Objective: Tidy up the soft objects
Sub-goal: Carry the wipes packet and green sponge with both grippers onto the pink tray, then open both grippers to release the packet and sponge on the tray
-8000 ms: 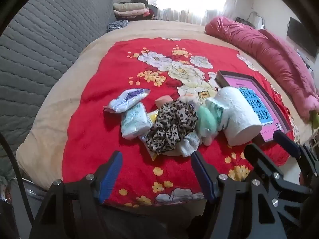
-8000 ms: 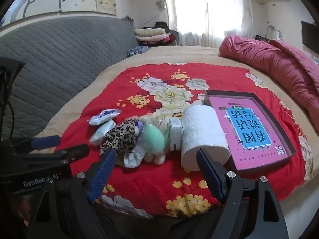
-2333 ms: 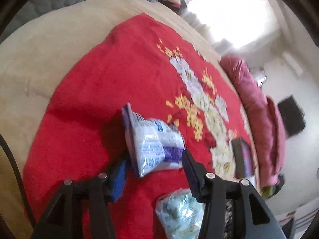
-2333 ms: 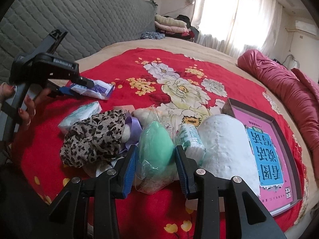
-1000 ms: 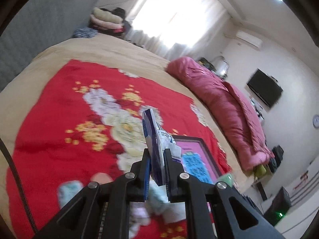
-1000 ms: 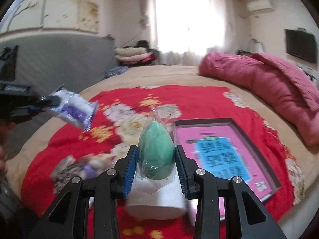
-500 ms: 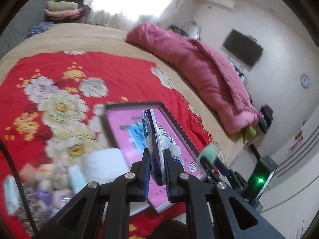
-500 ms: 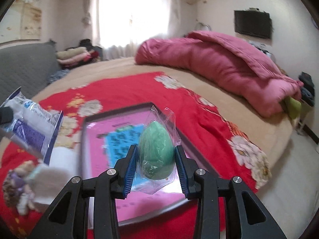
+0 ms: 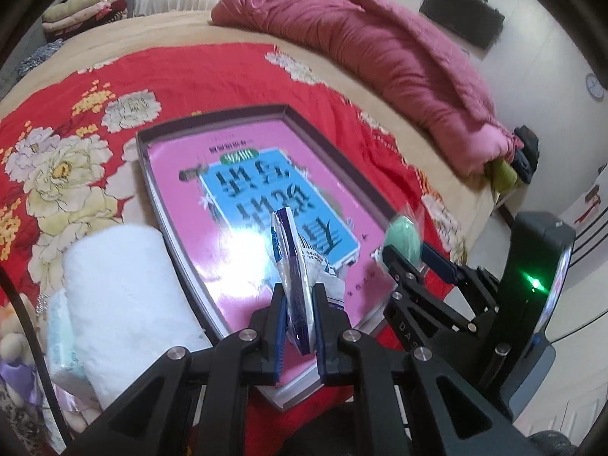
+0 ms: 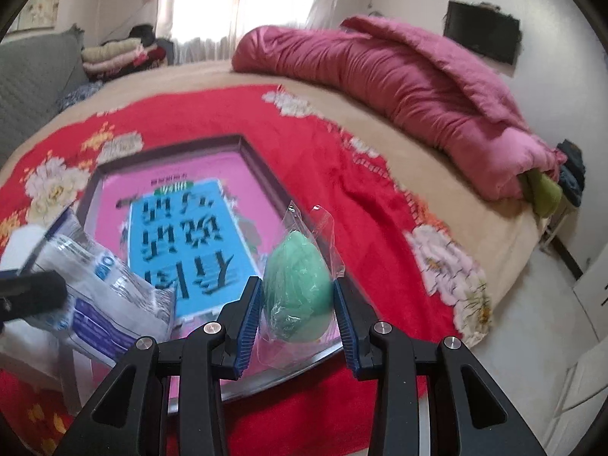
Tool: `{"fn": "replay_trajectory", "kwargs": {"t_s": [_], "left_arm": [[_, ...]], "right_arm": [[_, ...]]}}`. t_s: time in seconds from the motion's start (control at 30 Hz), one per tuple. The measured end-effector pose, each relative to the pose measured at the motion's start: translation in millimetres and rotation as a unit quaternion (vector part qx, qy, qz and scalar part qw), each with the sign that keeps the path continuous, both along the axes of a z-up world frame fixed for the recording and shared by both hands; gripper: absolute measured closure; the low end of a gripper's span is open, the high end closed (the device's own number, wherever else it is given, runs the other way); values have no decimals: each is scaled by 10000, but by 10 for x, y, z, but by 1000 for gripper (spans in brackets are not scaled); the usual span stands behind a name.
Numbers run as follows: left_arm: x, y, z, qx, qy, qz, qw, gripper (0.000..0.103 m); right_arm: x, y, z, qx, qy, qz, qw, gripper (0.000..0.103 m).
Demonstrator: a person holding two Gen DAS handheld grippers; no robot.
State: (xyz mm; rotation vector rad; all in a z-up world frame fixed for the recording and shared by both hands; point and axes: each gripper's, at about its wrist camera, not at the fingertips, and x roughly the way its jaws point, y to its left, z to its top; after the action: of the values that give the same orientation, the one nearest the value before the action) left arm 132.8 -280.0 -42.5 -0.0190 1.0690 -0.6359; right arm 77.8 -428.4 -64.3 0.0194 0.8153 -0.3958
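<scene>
The green sponge egg (image 10: 298,288), in its clear bag, is pinched in the right tool (image 10: 298,306) over the pink tray (image 10: 243,143). The left tool (image 9: 298,317) pinches a tissue pack (image 9: 294,266) over the same tray. Next, I think, both go down and let go.

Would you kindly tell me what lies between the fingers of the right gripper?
The green sponge in its clear wrapper sits clamped between the right gripper fingers, held over the pink tray; the right wrist view shows it.
</scene>
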Motion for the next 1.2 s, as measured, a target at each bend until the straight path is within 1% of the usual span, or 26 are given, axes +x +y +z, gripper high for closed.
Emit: {"fn": "replay_trajectory", "kwargs": {"t_s": [0.13,0.33,0.4,0.43,0.67,0.77,0.9,1.03,1.13,1.2], "left_arm": [[2,-22,-64,111,-1,-28,9999,90],[45,-3,-104,137,78,9,9999,90],[48,-5,-113,181,66,18,9998,90],[48,-8,-118,214,55,20,9998,90],[53,-15,-140,325,52,28,9995,90],[55,-18,-160,392,52,50,9992,90],[37,-55,-182,555,-24,34,9984,90],[18,-116,-207,772,-120,-7,9969,89],[13,-153,-222,868,-121,-31,9961,88],[15,-182,-248,875,5,-107,9961,84]], "right_arm": [[45,-30,-150,191,224,131,9995,63],[56,-21,-252,410,284,241,9985,61],[40,-25,-238,533,215,281,9980,57],[36,-22,-233,566,200,303,9977,53],[-21,37,-179,861,-48,484,9951,34],[-48,46,-127,981,-196,509,9937,33],[-121,-35,-48,1084,-474,303,9925,30],[-211,-235,14,1390,-774,-108,9872,30],[-250,-345,13,1500,-810,-357,9847,30],[-249,-360,-10,1554,-767,-343,9843,30]]}}
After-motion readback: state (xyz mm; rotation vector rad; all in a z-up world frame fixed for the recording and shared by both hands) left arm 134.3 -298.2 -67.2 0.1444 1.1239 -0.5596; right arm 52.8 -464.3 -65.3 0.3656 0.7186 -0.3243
